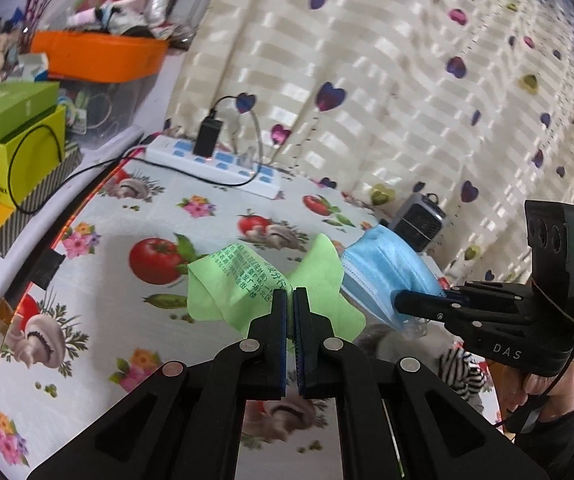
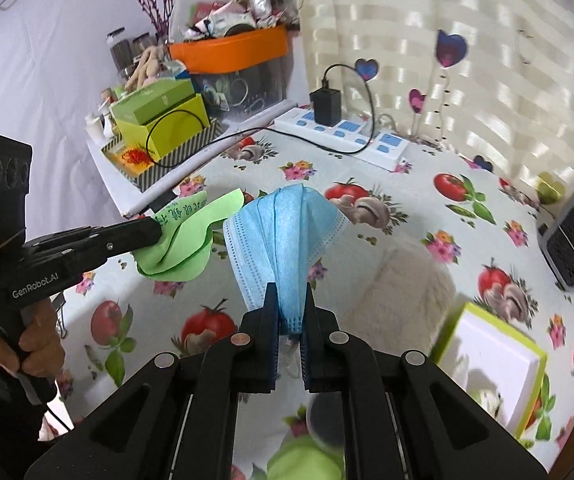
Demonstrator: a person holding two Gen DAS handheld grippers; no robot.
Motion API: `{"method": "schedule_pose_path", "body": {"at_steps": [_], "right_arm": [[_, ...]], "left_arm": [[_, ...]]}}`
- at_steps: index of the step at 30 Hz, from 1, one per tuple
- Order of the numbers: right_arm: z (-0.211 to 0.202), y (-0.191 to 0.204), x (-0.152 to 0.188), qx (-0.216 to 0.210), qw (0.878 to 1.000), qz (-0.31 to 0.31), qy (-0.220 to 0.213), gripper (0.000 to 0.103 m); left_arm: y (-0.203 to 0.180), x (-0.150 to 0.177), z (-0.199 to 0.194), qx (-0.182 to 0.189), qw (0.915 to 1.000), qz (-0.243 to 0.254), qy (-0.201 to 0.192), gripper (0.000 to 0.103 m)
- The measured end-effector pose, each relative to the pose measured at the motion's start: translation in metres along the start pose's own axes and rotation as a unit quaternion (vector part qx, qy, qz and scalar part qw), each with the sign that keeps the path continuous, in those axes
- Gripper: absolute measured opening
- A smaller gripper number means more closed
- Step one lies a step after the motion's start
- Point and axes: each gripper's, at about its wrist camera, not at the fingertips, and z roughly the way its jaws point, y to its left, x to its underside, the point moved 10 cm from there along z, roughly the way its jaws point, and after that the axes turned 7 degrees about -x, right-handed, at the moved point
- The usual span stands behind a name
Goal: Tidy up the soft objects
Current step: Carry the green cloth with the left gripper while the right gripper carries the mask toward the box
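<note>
Two soft items hang clear of the worktop (image 2: 407, 216): left gripper (image 1: 291, 294) jaws pinch a green cloth (image 1: 243, 280), right gripper (image 2: 289, 292) jaws pinch a blue face mask (image 2: 287, 240). Each is nipped by one edge, probably so both can travel separately to wherever they belong.

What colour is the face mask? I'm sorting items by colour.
Light blue; the face mask, pinched in the right gripper, shows best in the right wrist view.

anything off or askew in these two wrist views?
Nothing spilled or damaged. Both soft items are off the table: the left gripper is shut on the crumpled green cloth, the right gripper on the bunched blue face mask. A black cable trails loosely across the tablecloth.
</note>
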Motion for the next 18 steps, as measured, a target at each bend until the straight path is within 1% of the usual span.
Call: {"method": "schedule_pose_path", "body": {"at_steps": [8, 18], "right_arm": [[-0.034, -0.002, 0.027, -0.003, 0.999, 0.034, -0.039, 0.009], [-0.071, -0.017, 0.051, 0.008, 0.994, 0.072, -0.081, 0.009]], "left_arm": [[-0.044, 0.016, -0.019, 0.006, 0.9992, 0.038, -0.008, 0.004], [-0.085, 0.027, -0.036, 0.025, 0.9974, 0.066, -0.014, 0.004]]}}
